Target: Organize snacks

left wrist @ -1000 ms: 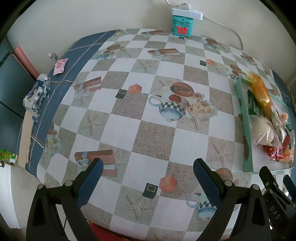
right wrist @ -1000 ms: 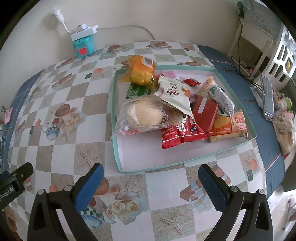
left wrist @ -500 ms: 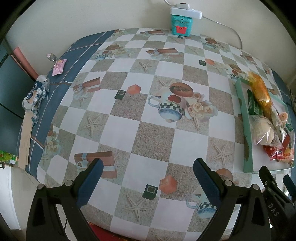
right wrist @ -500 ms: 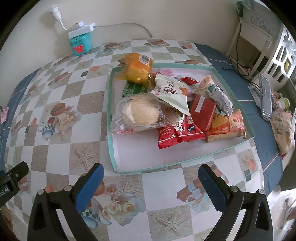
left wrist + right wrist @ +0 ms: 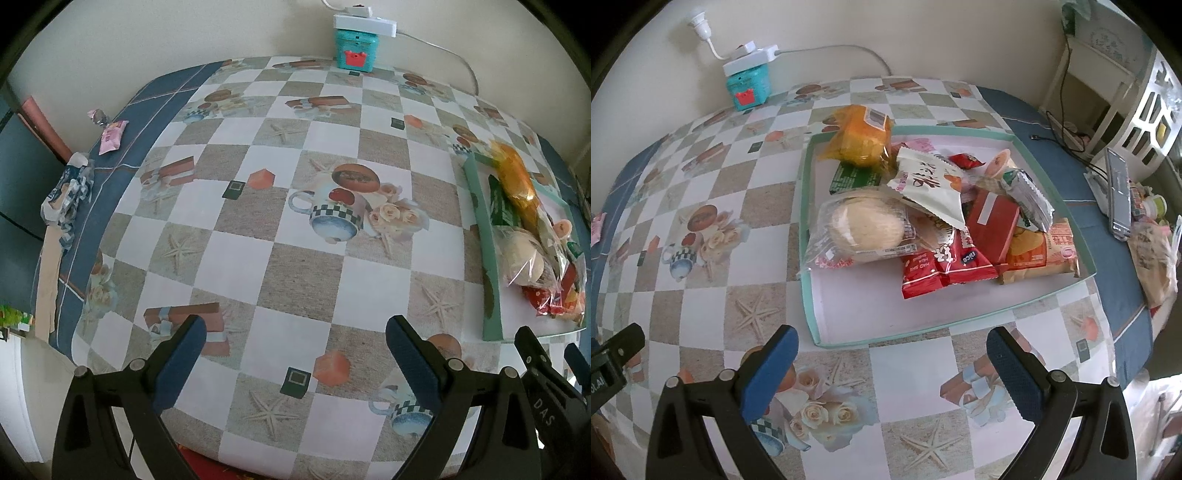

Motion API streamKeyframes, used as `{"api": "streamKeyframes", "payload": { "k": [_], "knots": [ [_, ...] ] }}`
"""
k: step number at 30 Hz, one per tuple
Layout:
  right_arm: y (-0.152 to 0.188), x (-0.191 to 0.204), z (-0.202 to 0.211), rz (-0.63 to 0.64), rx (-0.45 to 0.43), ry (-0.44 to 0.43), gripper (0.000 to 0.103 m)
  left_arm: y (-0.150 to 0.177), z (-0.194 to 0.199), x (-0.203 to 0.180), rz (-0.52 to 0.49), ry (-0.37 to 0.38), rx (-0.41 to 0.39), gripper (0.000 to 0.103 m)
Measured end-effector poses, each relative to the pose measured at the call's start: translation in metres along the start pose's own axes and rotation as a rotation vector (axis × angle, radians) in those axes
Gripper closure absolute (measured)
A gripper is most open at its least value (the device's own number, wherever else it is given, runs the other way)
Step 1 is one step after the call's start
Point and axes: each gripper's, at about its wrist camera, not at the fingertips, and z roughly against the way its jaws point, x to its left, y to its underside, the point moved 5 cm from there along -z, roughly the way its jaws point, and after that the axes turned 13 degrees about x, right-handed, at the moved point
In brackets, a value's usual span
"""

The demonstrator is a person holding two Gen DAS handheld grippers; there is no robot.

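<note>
1. Left gripper (image 5: 293, 349): blue-padded jaws spread wide, empty, above checkered tablecloth (image 5: 303, 280).
2. Right gripper (image 5: 892, 354): jaws spread wide, empty, near shallow green-rimmed tray (image 5: 812, 295).
3. Packaged snacks (image 5: 934, 221) heaped in tray's far part.

Cream wall (image 5: 184, 37), checkered tablecloth (image 5: 295, 280), white shelf unit (image 5: 1108, 85), soft daylight

Snacks (image 5: 938, 225) piled in tray (image 5: 809, 295) on table (image 5: 709, 206); power strip (image 5: 750, 61) behind, atop box (image 5: 748, 86).
</note>
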Motion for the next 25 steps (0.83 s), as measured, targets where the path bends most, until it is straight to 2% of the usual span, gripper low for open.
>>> {"api": "streamKeyframes", "payload": {
  "k": [17,22,25],
  "knots": [
    [-0.0005,-0.0017,-0.0005,-0.002,0.001,0.001,0.000,0.0010,0.0001,-0.0020,-0.010,0.002,0.003,0.005],
    [-0.0005,-0.0015,-0.0006,-0.002,0.001,0.001,0.000,0.0014,0.0082,-0.0045,-0.017,0.003,-0.041,0.005],
    [-0.0005,-0.0014,-0.0006,-0.003,0.001,0.002,0.000,0.0013,0.0086,-0.0073,-0.029,0.002,-0.041,0.005]
  ]
}}
